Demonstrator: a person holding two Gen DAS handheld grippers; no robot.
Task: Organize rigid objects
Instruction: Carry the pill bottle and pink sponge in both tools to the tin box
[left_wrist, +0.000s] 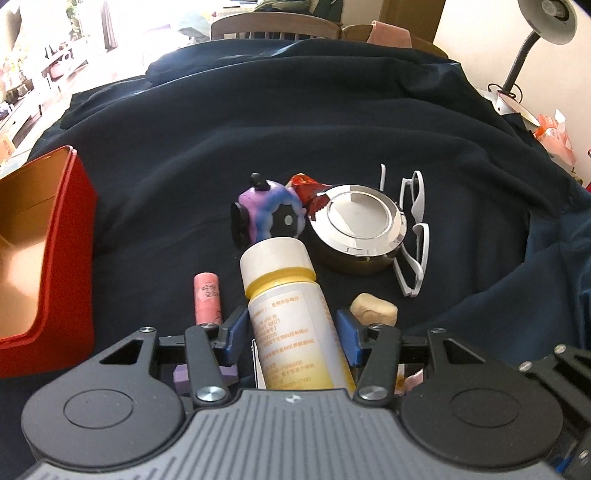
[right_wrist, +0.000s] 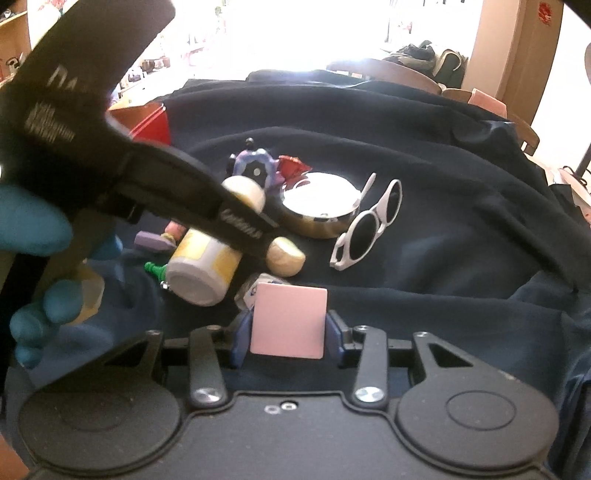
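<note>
My left hand-held gripper: blue pads clamped on the sides of the yellow-and-white bottle, a smooth plastic cylinder with a white cap and printed label.
Bottle position: tilted, its cap end toward the pile, its base toward my camera; in the right wrist view it slants above the cloth.
My right hand-held gripper: pads pressed on both edges of a flat pink card, square-cornered, matte.
Surface: covered by a dark navy cloth, soft and creased.
Red tin: rectangular box, open, gold metal inside, at the left edge of the cloth.
Round metal tin: mirror-shiny lid, just beyond the bottle cap.
White sunglasses: glossy plastic, just right of the metal tin.
Purple-blue toy: lumpy, rounded, behind the bottle cap.
Pink tube: small cylinder, left of the bottle.
Cream lump: rounded, near my right pad.
My hand: in a blue glove.
</note>
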